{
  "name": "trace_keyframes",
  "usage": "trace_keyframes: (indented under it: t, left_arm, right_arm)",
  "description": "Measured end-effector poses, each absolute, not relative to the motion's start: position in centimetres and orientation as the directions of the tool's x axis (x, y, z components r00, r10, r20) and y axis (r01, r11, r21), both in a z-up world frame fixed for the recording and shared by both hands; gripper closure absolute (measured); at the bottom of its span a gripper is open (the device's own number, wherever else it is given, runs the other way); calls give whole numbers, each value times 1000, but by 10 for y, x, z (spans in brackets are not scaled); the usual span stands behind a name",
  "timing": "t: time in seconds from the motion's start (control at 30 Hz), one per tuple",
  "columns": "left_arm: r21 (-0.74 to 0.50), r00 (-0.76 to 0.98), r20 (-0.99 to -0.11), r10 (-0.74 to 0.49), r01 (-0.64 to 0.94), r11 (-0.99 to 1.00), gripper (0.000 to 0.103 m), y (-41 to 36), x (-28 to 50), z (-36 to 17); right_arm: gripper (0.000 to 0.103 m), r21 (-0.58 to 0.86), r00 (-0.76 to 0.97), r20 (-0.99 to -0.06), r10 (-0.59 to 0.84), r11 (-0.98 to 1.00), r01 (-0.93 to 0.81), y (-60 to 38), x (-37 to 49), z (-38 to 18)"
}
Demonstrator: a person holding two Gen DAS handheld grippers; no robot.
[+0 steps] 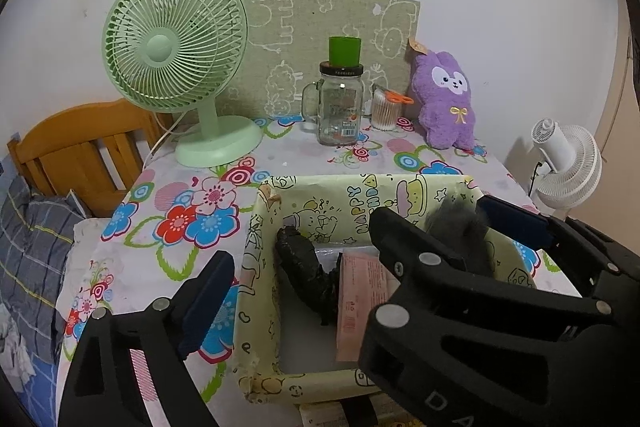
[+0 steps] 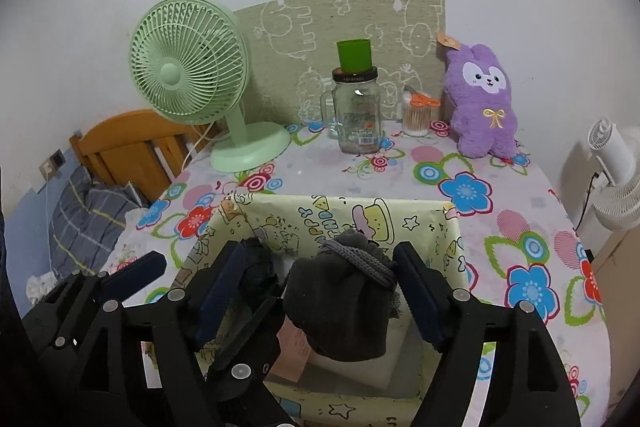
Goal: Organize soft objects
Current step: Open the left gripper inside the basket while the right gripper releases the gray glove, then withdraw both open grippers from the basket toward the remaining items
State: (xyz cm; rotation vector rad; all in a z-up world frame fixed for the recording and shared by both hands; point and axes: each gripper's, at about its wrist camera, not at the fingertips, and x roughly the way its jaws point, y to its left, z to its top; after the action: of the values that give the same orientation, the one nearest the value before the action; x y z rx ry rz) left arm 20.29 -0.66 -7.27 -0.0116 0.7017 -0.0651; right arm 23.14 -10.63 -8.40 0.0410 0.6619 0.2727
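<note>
Both tongs, left (image 1: 304, 267) and right (image 2: 320, 291), gape wide above the yellow cartoon-print box (image 2: 448, 239), the dark grey sock bundle (image 2: 340, 303) between the right pair, liable to snag.

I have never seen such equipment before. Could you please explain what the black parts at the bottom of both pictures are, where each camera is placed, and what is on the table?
The black parts are two hand-held grippers, each with two fingers; a person carries one in each hand. Each carries a camera looking forward along its fingers, so one picture comes from the left gripper and the other from the right gripper.

On the flowered tablecloth stands an open yellow box with cartoon drawings. Behind it are a green fan, a glass jar with a green cup on top, a tub of cotton swabs and a purple plush toy.

A dark grey bundled cloth sits between the right gripper's fingers, over the box. The jaws stand apart, so it looks released, not squeezed. The left gripper is open and empty.
</note>
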Motion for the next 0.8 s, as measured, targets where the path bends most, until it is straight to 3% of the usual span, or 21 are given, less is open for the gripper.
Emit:
trace_keyframes:
  t: [0.13, 0.8]
  left_arm:
    - [-31, 769, -636, -63, 56, 998, 6, -7, 198, -68]
    - [-29, 822, -565, -70, 65, 997, 4, -14, 153, -35]
  right_arm:
    - [9, 115, 772, -586, 248, 968, -224, -109, 225, -78]
    - [9, 90, 835, -506, 215, 976, -197, -119, 170, -42]
